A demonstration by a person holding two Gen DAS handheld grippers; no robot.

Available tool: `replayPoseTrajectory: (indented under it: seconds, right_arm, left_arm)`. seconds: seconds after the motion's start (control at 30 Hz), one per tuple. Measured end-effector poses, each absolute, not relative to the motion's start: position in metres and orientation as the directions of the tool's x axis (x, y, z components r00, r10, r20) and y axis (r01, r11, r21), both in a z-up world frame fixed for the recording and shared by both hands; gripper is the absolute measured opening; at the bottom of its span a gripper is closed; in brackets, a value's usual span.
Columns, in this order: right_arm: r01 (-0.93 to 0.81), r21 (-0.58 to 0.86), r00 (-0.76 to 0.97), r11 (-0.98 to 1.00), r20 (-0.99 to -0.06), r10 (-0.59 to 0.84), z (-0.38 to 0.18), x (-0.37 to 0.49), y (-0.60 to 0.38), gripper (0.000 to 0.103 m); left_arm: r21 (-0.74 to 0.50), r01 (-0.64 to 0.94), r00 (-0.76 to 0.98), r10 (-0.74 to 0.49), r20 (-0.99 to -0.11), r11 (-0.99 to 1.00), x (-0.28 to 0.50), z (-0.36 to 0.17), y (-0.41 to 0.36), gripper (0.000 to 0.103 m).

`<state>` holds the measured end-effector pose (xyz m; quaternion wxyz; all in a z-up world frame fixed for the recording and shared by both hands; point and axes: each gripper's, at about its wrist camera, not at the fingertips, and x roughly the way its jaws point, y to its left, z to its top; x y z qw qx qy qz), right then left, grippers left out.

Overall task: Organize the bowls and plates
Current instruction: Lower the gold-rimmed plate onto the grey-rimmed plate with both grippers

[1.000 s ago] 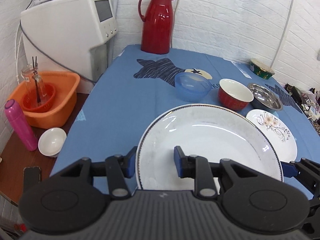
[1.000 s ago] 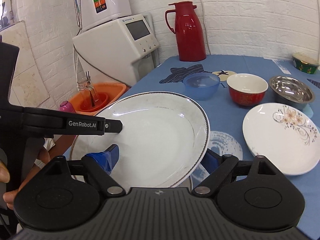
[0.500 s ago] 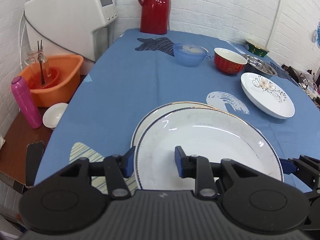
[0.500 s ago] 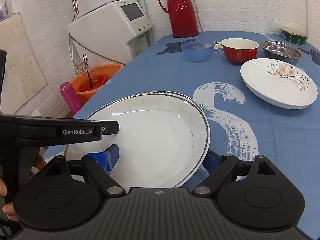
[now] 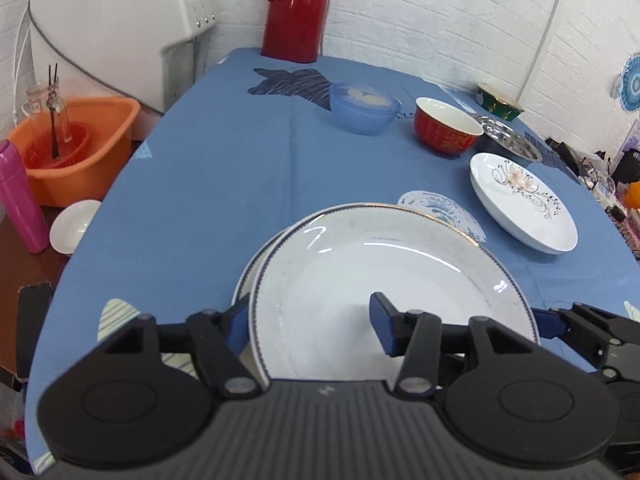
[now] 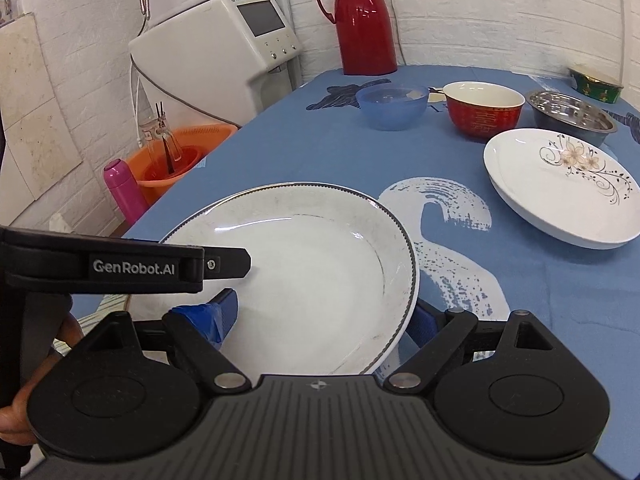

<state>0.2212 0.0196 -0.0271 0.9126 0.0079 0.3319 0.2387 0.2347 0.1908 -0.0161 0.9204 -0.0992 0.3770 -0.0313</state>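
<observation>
— Down a little more since half a second ago?
— Yes. Since then the white plate with the dark dotted rim (image 5: 380, 272) has sunk onto the gold-edged white plate (image 5: 244, 280) under it, near the front edge of the blue-clothed counter (image 5: 224, 184). It sits a bit to the right, so a crescent of the lower plate shows on the left.
— And the left tool (image 5: 310, 320)?
— Its blue fingers have spread wider than before. One is outside the rim and one is over the plate's well.
— The right tool (image 6: 324, 316)?
— That one looks unchanged. It pinches the plate's right rim, with one finger inside and the other tucked under the outer edge.
— What else is on the counter?
— Farther right lies a white plate with a flower pattern (image 5: 524, 208). Beyond it a translucent blue bowl (image 5: 362, 108), a red bowl with a white inside (image 5: 446, 130) and a steel bowl (image 5: 510, 140) stand in a row.
</observation>
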Motion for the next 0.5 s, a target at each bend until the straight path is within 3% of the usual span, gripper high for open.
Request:
replayPoseTrajectory:
  seconds: [0.1,0.23,0.5]
  right_arm:
    - [-0.438,0.16,0.669,0.885,-0.599,0.44,-0.028,0.221,0.02,0.075]
    - [-0.449,0.147,0.669,0.881,-0.599,0.44,-0.027,0.221,0.02,0.075]
    - [-0.449,0.151,0.673,0.881,-0.591,0.445,-0.027,0.221,0.021,0.075]
  left_arm:
    - [-0.224,-0.007,0.707,-0.153,-0.691,0.975,0.234,-0.016,0.193,0.055]
    - [-0.285,0.011,0.68,-0.217,-0.701,0.958,0.234,-0.014,0.198,0.07]
    - [-0.365,0.039,0.623,-0.308,-0.719,0.93,0.237,-0.009,0.212,0.075]
